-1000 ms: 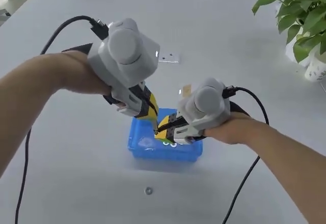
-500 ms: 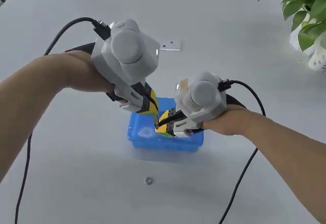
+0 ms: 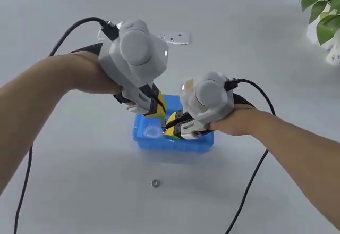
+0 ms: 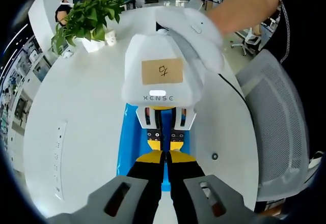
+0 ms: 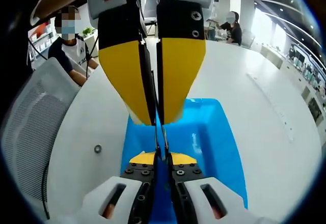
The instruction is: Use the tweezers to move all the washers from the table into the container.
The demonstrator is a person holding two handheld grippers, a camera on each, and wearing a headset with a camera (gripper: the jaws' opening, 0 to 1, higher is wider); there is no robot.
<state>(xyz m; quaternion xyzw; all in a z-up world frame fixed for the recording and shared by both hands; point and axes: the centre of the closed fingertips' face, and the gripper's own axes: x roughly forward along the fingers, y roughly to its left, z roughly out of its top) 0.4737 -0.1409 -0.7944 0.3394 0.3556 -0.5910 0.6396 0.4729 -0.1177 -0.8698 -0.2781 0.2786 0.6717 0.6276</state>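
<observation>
A blue container [image 3: 159, 141] sits on the white table, and both grippers meet tip to tip above it. My left gripper [image 3: 161, 120] reaches in from the left, my right gripper [image 3: 170, 130] from the right. In the right gripper view, thin dark tweezers [image 5: 160, 132] run from between the left gripper's [image 5: 158, 120] yellow jaws down into my right gripper's [image 5: 158, 158] own shut jaws. In the left gripper view my left gripper [image 4: 164, 156] is shut, facing the right gripper [image 4: 164, 142]. One small metal washer [image 3: 155, 183] lies on the table in front of the container [image 5: 214, 132], also seen as washer [image 5: 97, 148] and washer [image 4: 214, 156].
A white power strip [image 3: 175, 37] lies on the far side of the table. A potted plant [image 3: 321, 16] stands at the far right corner. A grey mesh chair [image 4: 280, 132] stands by the table's edge. Cables trail from both grippers.
The head camera has shifted, so the table sits differently in the picture. Both grippers stay joined over the container, and the washer lies where it was.
</observation>
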